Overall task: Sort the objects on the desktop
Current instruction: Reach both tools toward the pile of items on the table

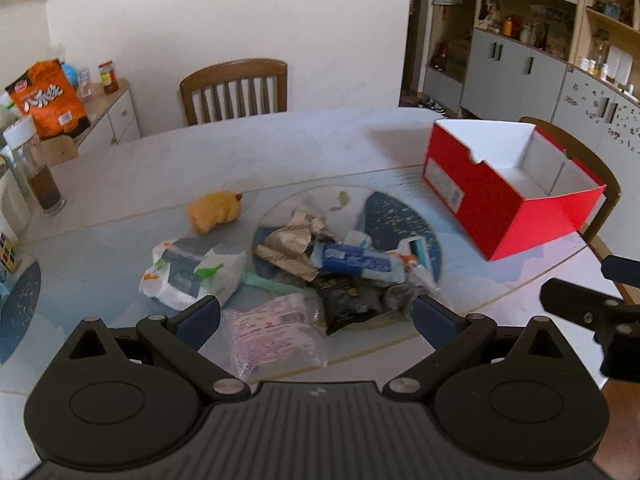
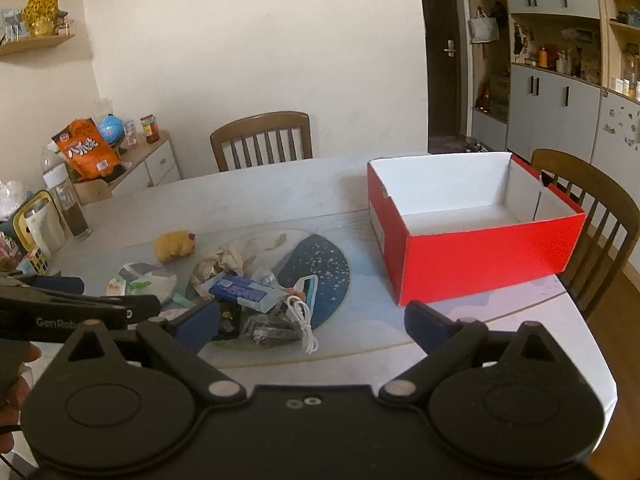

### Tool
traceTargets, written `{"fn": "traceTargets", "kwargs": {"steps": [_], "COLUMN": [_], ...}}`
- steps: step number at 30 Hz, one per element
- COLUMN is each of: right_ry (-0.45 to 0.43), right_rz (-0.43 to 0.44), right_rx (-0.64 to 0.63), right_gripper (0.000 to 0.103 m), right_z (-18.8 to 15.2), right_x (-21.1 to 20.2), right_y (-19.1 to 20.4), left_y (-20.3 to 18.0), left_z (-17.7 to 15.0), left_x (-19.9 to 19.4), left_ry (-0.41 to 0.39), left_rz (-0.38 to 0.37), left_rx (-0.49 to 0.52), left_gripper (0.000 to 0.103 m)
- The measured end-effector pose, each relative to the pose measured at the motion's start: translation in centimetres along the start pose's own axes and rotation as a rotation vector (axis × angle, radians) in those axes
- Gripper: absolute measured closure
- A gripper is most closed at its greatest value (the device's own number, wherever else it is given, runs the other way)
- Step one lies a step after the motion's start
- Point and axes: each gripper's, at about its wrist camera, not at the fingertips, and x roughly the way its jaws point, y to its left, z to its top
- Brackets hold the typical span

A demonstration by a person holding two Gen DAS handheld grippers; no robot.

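Pale dining table in my view, two wooden chairs behind: one red box stands empty right of one litter pile; both my grippers gape, holding nothing.

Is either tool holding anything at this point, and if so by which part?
Nothing is held. The left tool and the right tool are both wide open above the pile of clutter, with no item pressed between their fingers. The red box holds nothing.
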Motion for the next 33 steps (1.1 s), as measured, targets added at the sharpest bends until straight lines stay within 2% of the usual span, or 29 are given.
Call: {"fn": "traceTargets", "kwargs": {"steps": [15,21,31,33], "right_ry": [0.088,0.128,0.178,0.193], "right_rz": [-0.013,-0.023,-0.048,-0.057], "right_rx": [-0.02,-0.036,-0.012,-0.015], "right_gripper": [0.01,0.017,0.021,0.026], "right_z": [-0.5,-0.9,-1.0,-1.1], "right_x": [4.9,7.3,11.2,12.0], "right_y": [0.5,0.6,0.2,0.1], "left_y": [2.7,3.2,3.8,3.9], "left_z": [-1.1,-1.0,-1.1,-1.2], "left_x": [5.0,6.9,10.2,10.7], "left_ry": [0.078,0.11,0.18,0.19], "left_rz": [0.054,0.055,0.054,0.049], "left_rx": [-0.012,-0.005,-0.002,-0.003], "left_gripper": [0.0,0.0,0.0,0.0]}}
